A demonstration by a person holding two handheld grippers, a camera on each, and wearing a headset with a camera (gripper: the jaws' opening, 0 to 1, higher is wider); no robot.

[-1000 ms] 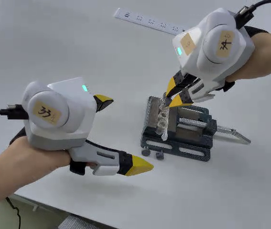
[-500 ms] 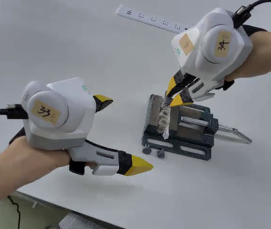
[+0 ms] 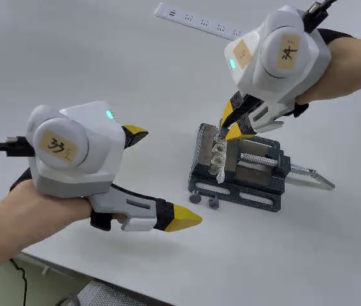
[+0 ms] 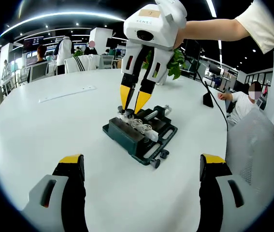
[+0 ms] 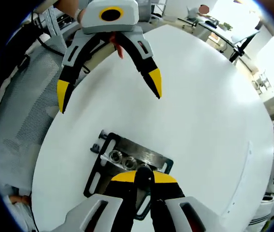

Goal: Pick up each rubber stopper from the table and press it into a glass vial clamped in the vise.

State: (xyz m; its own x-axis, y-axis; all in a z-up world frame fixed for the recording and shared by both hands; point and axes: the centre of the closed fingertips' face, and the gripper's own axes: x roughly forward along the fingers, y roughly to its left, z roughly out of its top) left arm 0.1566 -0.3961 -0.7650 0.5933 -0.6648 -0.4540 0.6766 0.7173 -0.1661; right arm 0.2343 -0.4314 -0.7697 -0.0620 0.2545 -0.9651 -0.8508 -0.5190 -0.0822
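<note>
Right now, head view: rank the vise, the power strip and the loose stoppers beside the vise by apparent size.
1. vise: largest by area.
2. power strip: about as long but much thinner. It lies farther from the camera, so its real size is unsure.
3. loose stoppers: smallest. The two look alike.

Power strip (image 3: 198,23), grey mesh chair (image 4: 255,145)
</note>
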